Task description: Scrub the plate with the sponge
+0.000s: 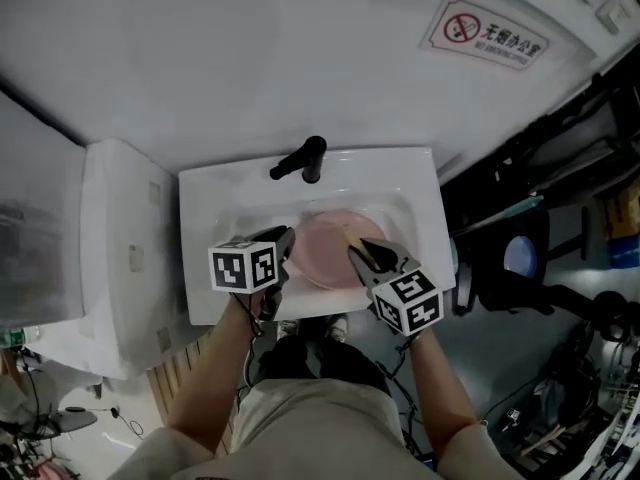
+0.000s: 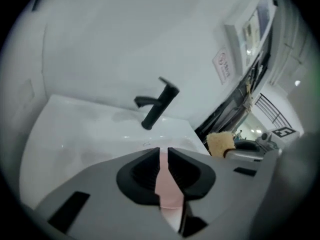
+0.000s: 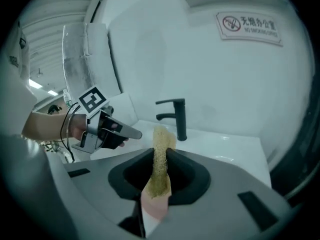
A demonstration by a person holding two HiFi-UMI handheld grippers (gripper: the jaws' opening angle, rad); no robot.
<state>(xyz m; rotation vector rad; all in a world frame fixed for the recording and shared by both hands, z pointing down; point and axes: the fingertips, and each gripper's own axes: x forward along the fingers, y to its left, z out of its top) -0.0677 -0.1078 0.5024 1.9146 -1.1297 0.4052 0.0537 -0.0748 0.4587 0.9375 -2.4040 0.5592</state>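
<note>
A pink plate [image 1: 325, 258] lies in the basin of a white sink [image 1: 210, 193], under a black faucet [image 1: 305, 158]. My left gripper [image 1: 283, 243] hangs above the plate's left rim. In the left gripper view its jaws [image 2: 164, 154] stand a narrow slit apart with nothing between them; the plate [image 2: 167, 194] shows far below through the slit. My right gripper [image 1: 358, 250] hovers over the plate's right side, shut on a yellow sponge [image 3: 160, 154] that sticks up between its jaws. The sponge [image 2: 221, 143] also shows in the left gripper view.
A white toilet cistern [image 1: 110, 248] stands left of the sink. A no-smoking sign [image 1: 485, 33] hangs on the white wall behind. Dark cluttered gear [image 1: 560, 268] fills the floor to the right. The person's legs are below the sink's front edge.
</note>
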